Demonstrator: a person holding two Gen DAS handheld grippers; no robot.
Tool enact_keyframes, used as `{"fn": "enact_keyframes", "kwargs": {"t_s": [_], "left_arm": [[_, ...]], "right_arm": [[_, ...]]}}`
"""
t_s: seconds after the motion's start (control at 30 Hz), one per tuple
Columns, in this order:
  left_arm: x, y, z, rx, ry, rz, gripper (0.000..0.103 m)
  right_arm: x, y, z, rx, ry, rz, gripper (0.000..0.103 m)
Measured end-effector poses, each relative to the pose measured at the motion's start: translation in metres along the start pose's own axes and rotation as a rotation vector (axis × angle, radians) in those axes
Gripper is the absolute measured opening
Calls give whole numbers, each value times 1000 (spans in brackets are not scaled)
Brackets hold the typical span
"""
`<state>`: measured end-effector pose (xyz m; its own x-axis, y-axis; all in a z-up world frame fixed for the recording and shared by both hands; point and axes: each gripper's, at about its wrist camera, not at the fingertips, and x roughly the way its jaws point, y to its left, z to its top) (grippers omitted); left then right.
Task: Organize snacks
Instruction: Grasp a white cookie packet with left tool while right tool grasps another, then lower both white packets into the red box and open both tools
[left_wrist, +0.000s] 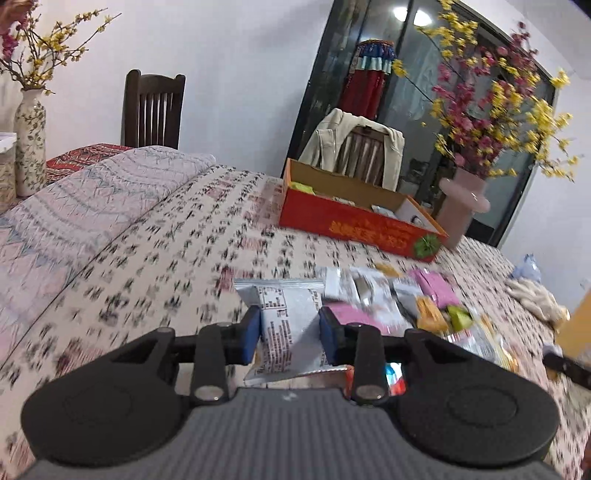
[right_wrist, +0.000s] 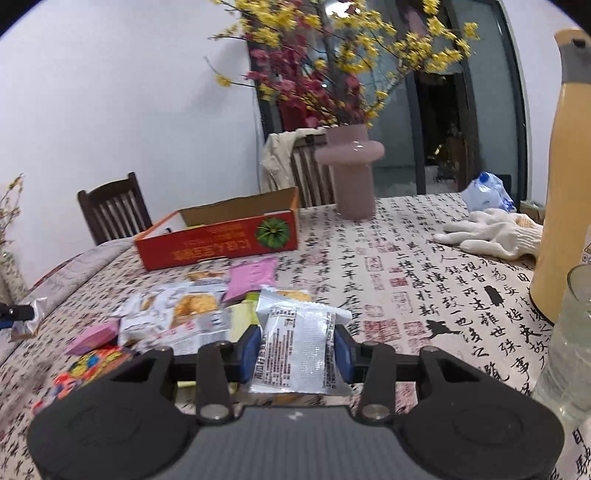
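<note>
Item: left gripper (left_wrist: 290, 334), blue pads pressed on both flanks of a silver snack packet (left_wrist: 286, 325), printed back facing the camera, the packet carried above the calligraphy tablecloth (left_wrist: 184, 240). Item: right gripper (right_wrist: 297, 349), jaws narrowed on a second packet, a white snack packet (right_wrist: 301, 350), likewise clamped by its sides and clear of the cloth. Item: loose snack pile (right_wrist: 192, 314), pink, yellow and printed wrappers lying together on the cloth between the grippers and the box. Item: red cardboard box (left_wrist: 354, 225), open-topped, standing beyond the pile with a few packets already inside; presumed destination. Item: pink vase (right_wrist: 351, 173) with flowering branches, just beside the box's far corner. Also noted: white glove (right_wrist: 495, 232), yellow flask (right_wrist: 561, 166) and a clear glass (right_wrist: 569, 350) on the right of the table. Handling note, as judgement: both packets appear ready for transfer to the box. Carry each high enough to clear the near wall, approach from the pile side to stay away from the vase and branches, and lower past the rim before releasing so the light, slippery wrappers do not slide out. Deposit one hand at a time to keep the grippers from crowding over the opening.
</note>
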<state>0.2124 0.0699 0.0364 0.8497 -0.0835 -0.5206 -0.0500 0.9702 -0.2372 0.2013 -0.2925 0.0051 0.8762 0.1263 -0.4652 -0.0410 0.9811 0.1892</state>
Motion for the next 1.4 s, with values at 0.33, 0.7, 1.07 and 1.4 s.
{"fn": "enact_keyframes", "kwargs": {"t_s": [0.33, 0.7, 1.07, 1.4], "left_arm": [[-47, -12, -43, 61, 4, -29, 34], [-63, -15, -37, 63, -34, -50, 34], [-14, -23, 45, 108, -79, -125, 35], [112, -58, 207, 152, -117, -140, 35]], "right_arm": [[-33, 40, -28, -45, 9, 69, 41], [-52, 64, -37, -87, 6, 128, 41], [-16, 71, 36, -194, -56, 128, 41], [102, 90, 176, -289, -147, 153, 41]]}}
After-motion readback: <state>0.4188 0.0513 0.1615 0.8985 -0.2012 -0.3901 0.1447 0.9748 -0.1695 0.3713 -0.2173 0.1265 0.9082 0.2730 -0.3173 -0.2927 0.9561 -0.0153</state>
